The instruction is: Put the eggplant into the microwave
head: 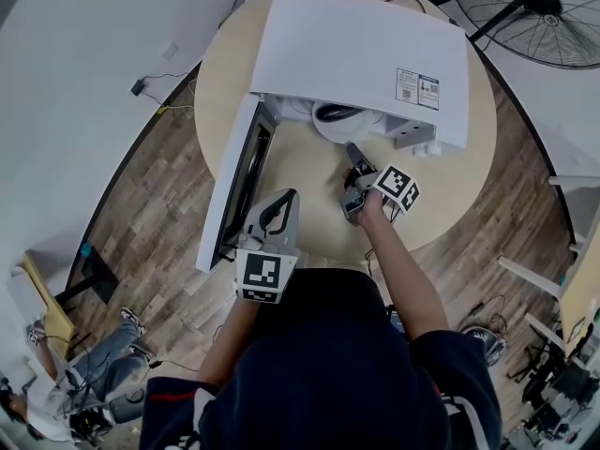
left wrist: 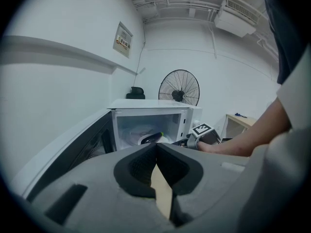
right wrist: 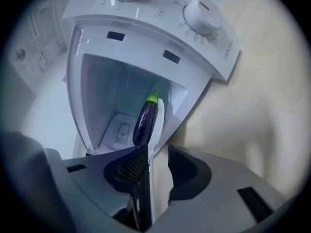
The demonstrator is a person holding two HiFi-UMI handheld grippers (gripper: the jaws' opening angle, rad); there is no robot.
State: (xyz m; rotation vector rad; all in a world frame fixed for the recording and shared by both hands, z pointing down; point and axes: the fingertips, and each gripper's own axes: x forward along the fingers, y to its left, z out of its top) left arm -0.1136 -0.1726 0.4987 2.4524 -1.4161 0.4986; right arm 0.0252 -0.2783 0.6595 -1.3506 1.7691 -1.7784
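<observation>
A purple eggplant [right wrist: 145, 121] with a green stem lies on a white plate [right wrist: 159, 123] inside the open white microwave [head: 361, 54]. In the left gripper view the eggplant [left wrist: 152, 137] shows in the lit cavity. My right gripper [head: 355, 153] is just in front of the opening, jaws open and empty, apart from the eggplant; in its own view the right gripper [right wrist: 156, 152] points into the cavity. My left gripper [head: 280, 200] hovers beside the swung-out door [head: 234, 190], its tips closed together on nothing. In its own view the left gripper [left wrist: 156, 145] faces the microwave [left wrist: 150, 106].
The microwave stands on a round beige table [head: 450, 204]. Its door reaches out past the table's left edge. A standing fan [head: 534, 12] is behind at the right. A seated person [head: 75, 373] is at the lower left, over the wooden floor.
</observation>
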